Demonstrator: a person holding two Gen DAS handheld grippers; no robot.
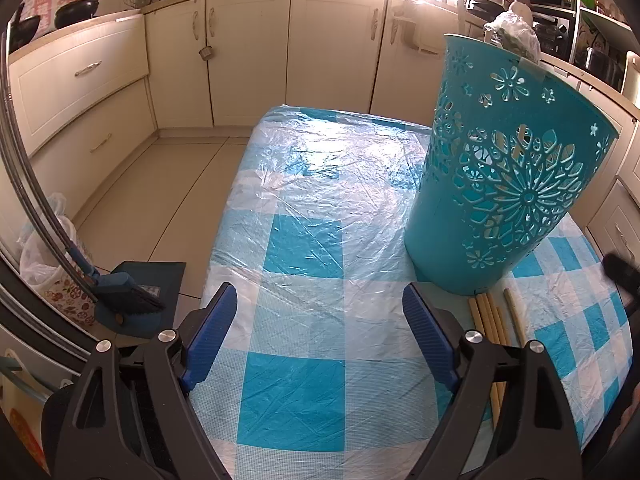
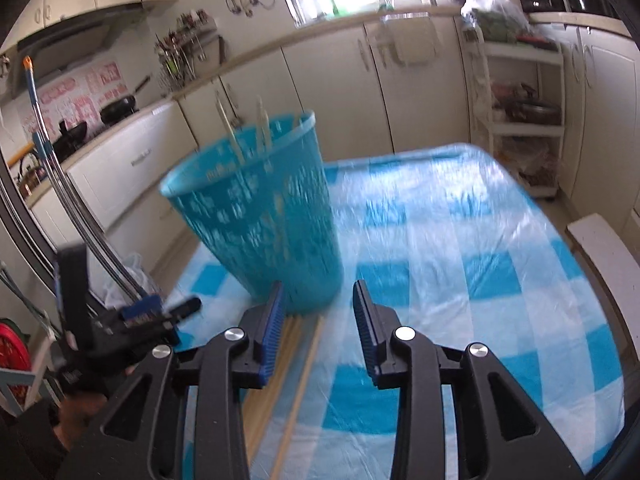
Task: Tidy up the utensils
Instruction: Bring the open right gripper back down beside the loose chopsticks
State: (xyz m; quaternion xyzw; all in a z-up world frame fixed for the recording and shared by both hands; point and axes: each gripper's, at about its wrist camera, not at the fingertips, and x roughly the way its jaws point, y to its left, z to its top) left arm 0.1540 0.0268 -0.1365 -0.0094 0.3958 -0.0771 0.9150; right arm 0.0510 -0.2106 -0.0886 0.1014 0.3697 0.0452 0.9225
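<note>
- My left gripper (image 1: 320, 336) hangs at the left with its jaws spread wide over bare checked tablecloth (image 1: 292, 396), gripping nothing.
- Next along, the teal basket (image 1: 508, 184) stands upright on the cloth, a few chopsticks (image 2: 240, 136) already poking above its rim.
- At the foot of the basket, the loose chopsticks (image 1: 490, 322) lie side by side, ends touching or nearly touching its base.
- My right gripper (image 2: 319, 334) is partly spread and empty, the sticks just under its left finger.
- To do this well, I would centre the jaws across one stick, away from the basket wall, then pinch and lift cleanly.
</note>
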